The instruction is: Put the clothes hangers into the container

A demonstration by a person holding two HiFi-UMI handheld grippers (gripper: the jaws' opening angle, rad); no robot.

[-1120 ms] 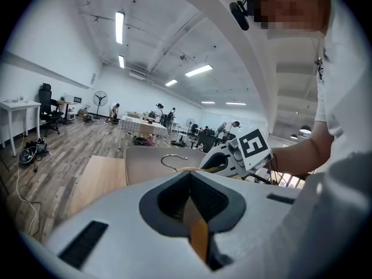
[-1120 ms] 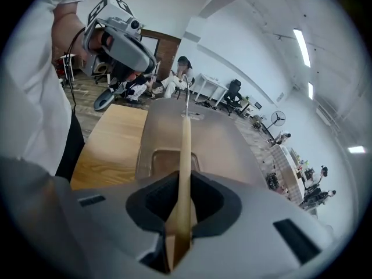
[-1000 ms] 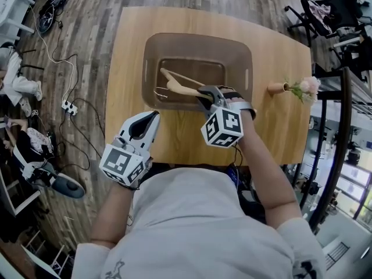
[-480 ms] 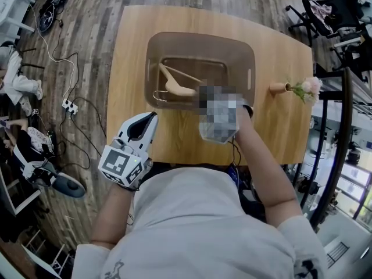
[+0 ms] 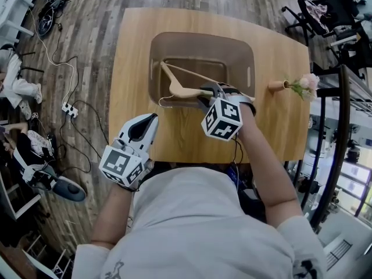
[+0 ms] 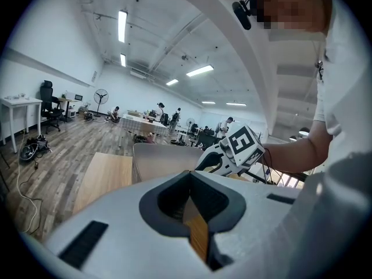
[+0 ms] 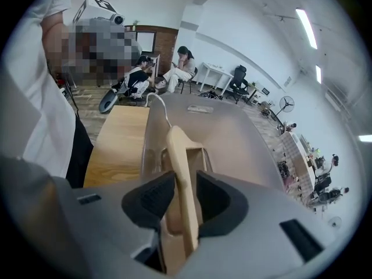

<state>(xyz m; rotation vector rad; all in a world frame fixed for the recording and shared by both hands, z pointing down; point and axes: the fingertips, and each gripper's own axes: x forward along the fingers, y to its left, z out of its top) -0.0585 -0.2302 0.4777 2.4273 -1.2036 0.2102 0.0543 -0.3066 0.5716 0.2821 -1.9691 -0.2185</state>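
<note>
A wooden clothes hanger (image 5: pixel 185 88) with a metal hook lies slanted inside the brown translucent container (image 5: pixel 200 44) on the table. My right gripper (image 5: pixel 204 94) reaches over the container's near rim. In the right gripper view the hanger's arm (image 7: pixel 177 156) runs between the jaws of my right gripper (image 7: pixel 185 197), which are opening and stand loose around it. My left gripper (image 5: pixel 147 121) hovers at the table's near edge, left of the container. It is shut, with nothing in it; in the left gripper view, my left gripper (image 6: pixel 192 209) shows only a thin slit.
A small vase with a pink flower (image 5: pixel 302 86) stands at the right of the wooden table (image 5: pixel 132 68). Cables and a power strip (image 5: pixel 69 106) lie on the floor to the left. Office chairs (image 5: pixel 325 10) stand at the far right.
The right jaws have widened around the hanger's arm. The hanger's hook end now lies nearer the container's front wall. The left gripper has not moved.
</note>
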